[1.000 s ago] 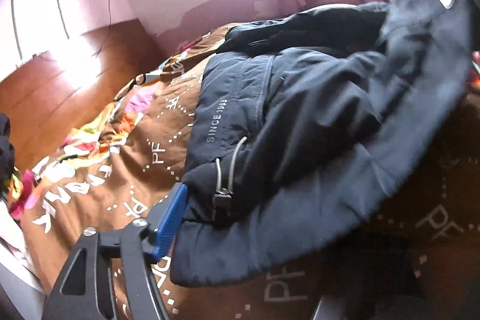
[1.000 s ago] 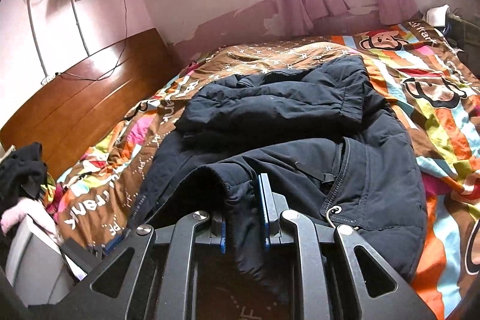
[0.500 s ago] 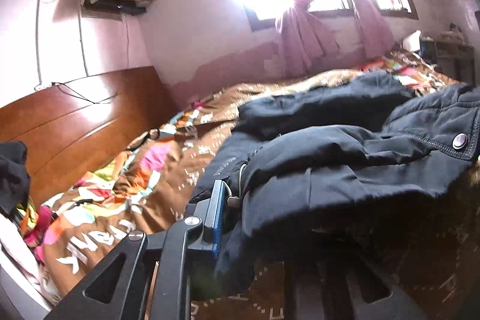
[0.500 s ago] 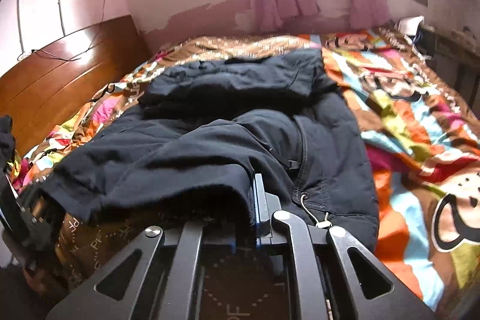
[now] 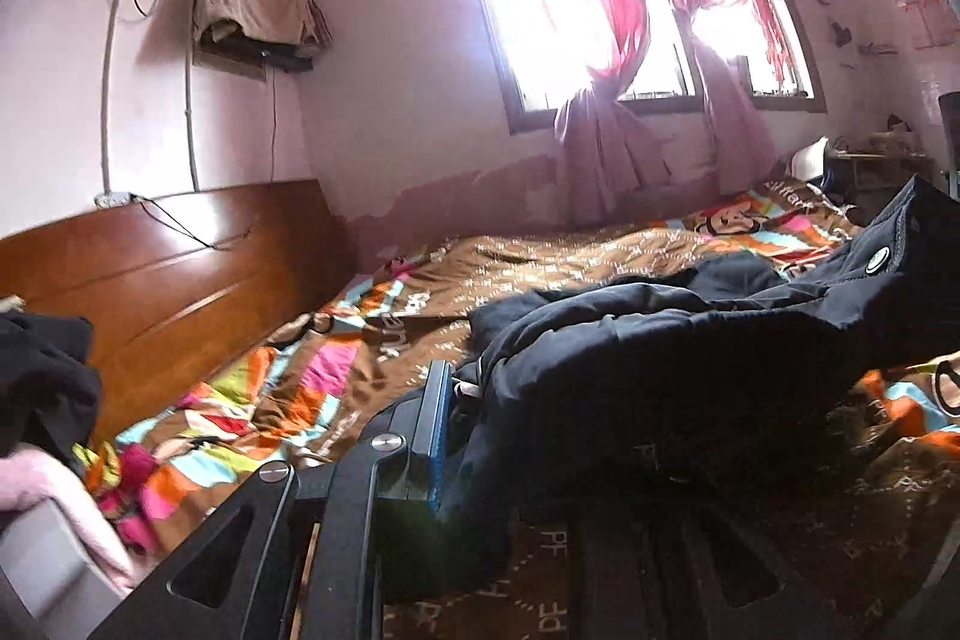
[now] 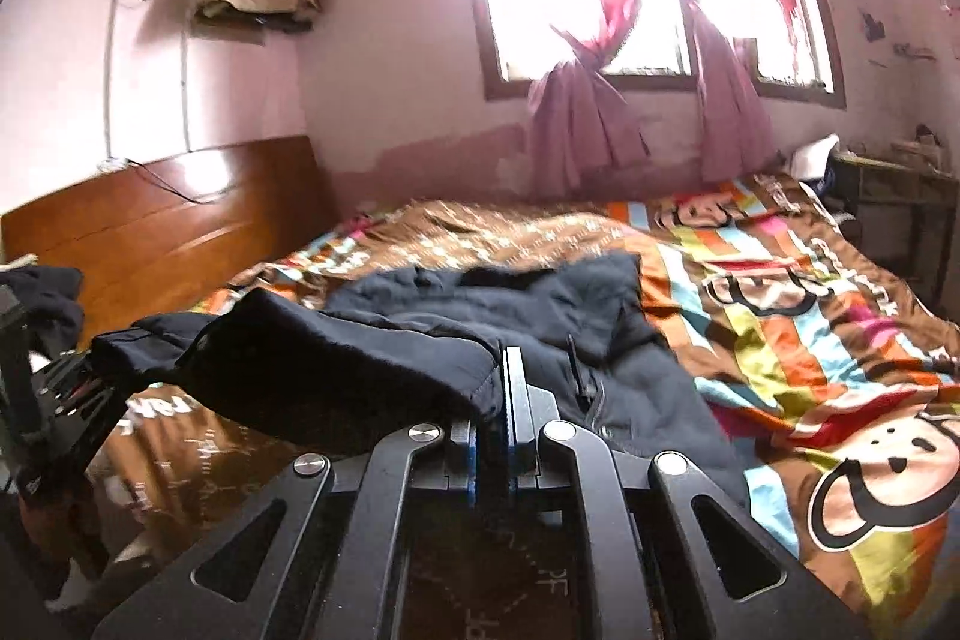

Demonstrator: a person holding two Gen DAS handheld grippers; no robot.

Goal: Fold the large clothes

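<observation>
A large dark navy padded jacket (image 5: 660, 352) lies on the bed, its near hem lifted off the quilt. My left gripper (image 5: 474, 400) is shut on the jacket's hem; only its left finger (image 5: 435, 412) shows, the other is under the cloth. My right gripper (image 6: 495, 400) is shut on the other end of the same hem (image 6: 336, 370), which stretches leftward to the left gripper (image 6: 54, 400) seen at the frame's left edge. The rest of the jacket (image 6: 540, 304) rests further back on the bed.
The bed has a colourful cartoon-monkey quilt (image 6: 810, 328) and a wooden headboard (image 5: 150, 280) on the left. Dark and pink clothes (image 5: 42, 400) pile at the near left. A window with pink curtains (image 5: 600, 40) is behind. A small table (image 6: 900, 196) stands far right.
Both grippers have risen and tilted up with the jacket's hem held, lifting it off the quilt. The views swung from looking down on the jacket to looking across the bed.
</observation>
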